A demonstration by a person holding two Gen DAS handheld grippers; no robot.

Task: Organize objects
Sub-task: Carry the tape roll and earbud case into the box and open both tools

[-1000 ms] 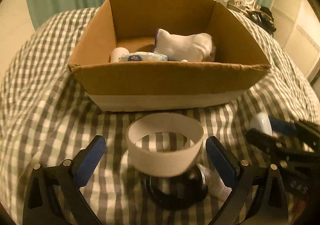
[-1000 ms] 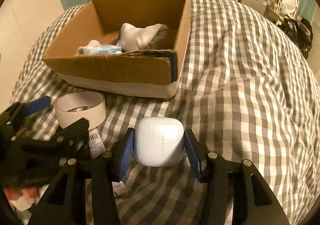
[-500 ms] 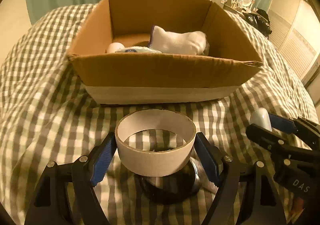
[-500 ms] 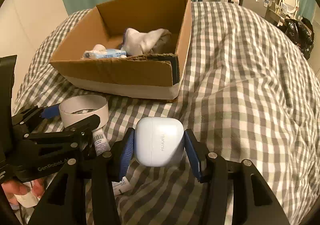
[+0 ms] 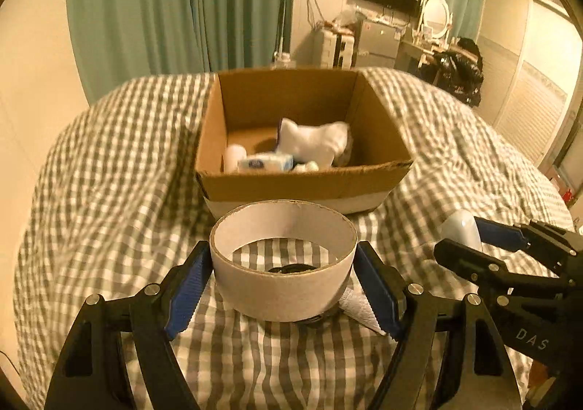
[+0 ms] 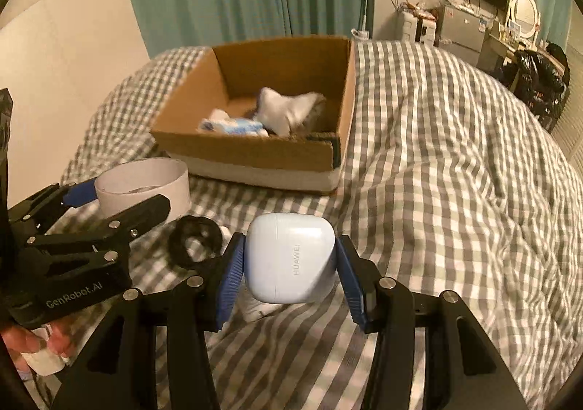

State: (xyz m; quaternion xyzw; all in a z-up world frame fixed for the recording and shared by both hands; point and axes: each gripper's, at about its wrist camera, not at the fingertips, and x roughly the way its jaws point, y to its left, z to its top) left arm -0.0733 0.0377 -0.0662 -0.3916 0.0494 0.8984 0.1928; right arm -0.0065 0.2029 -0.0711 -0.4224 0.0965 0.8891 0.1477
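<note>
Your left tongs [image 5: 283, 280] pinch a light, crushable cardboard ring [image 5: 283, 269]; your right tongs [image 6: 289, 269] squeeze a smooth, slippery earbud case [image 6: 290, 258], both before the box [image 5: 302, 187].

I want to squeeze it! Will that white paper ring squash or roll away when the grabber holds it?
The ring is thin-walled and hollow, so it probably bends if the left gripper squeezes hard. It looks light, since it is only a band of card. If dropped on its side it may roll, though the soft checked blanket would likely stop it quickly.
</note>
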